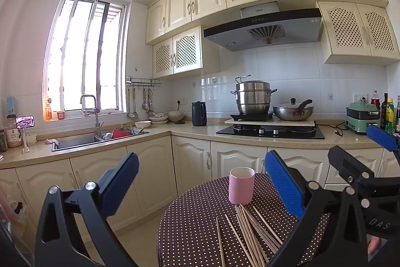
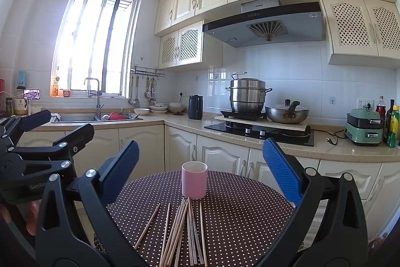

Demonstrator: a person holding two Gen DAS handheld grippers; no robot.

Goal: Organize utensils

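Note:
A pink cup (image 1: pixel 241 189) stands upright on a small round table with a brown dotted cloth (image 1: pixel 200 212). Several wooden chopsticks (image 1: pixel 252 229) lie loose on the cloth in front of the cup. My left gripper (image 1: pixel 201 185) is open and empty, held above the table's near left side. In the right wrist view the cup (image 2: pixel 194 180) stands at the middle of the table (image 2: pixel 250 212), with the chopsticks (image 2: pixel 185 229) fanned out before it. My right gripper (image 2: pixel 200 172) is open and empty, facing the cup. Each gripper shows at the edge of the other's view.
Behind the table runs an L-shaped kitchen counter (image 2: pixel 275 142) with cream cabinets, a sink (image 2: pixel 82 118) under the window, a hob with a steamer pot (image 2: pixel 246 94) and a wok (image 2: pixel 286 113), and a green appliance (image 2: pixel 363 128) at the right.

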